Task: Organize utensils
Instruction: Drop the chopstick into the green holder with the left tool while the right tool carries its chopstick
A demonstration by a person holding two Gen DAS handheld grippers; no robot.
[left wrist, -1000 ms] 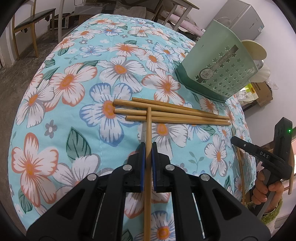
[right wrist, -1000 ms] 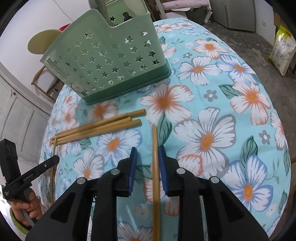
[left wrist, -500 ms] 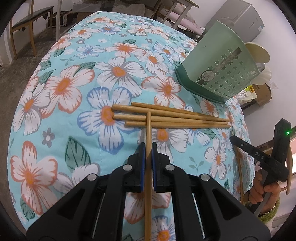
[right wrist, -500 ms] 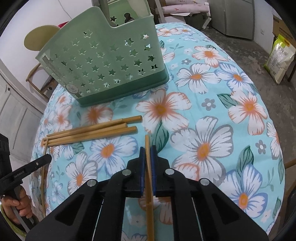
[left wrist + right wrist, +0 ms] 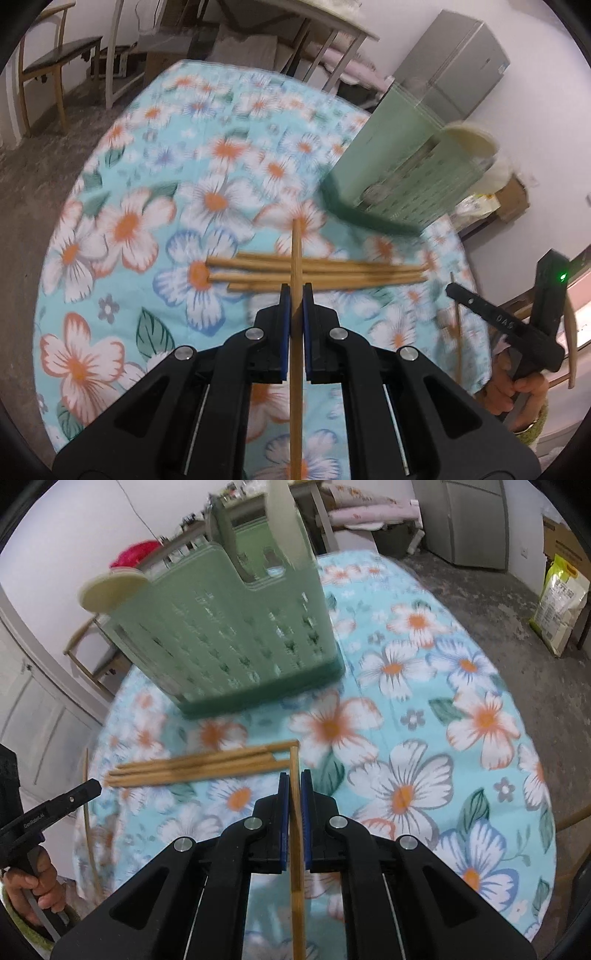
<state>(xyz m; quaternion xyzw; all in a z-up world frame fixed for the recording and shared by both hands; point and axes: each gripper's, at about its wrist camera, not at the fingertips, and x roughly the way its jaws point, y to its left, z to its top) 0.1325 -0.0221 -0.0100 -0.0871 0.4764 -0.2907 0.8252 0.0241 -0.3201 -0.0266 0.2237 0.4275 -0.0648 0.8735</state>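
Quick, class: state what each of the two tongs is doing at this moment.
Left tongs: closed on a wooden chopstick.
Right tongs: closed on another chopstick.

A round table (image 5: 122,206) draped in a turquoise floral cloth (image 5: 461,746) is carrying the objects. A bundle of wooden chopsticks (image 5: 332,271) is lying flat across the near middle of the cloth. Beyond it, toward the far edge, a green perforated utensil caddy (image 5: 236,635) is standing upright on the cloth.
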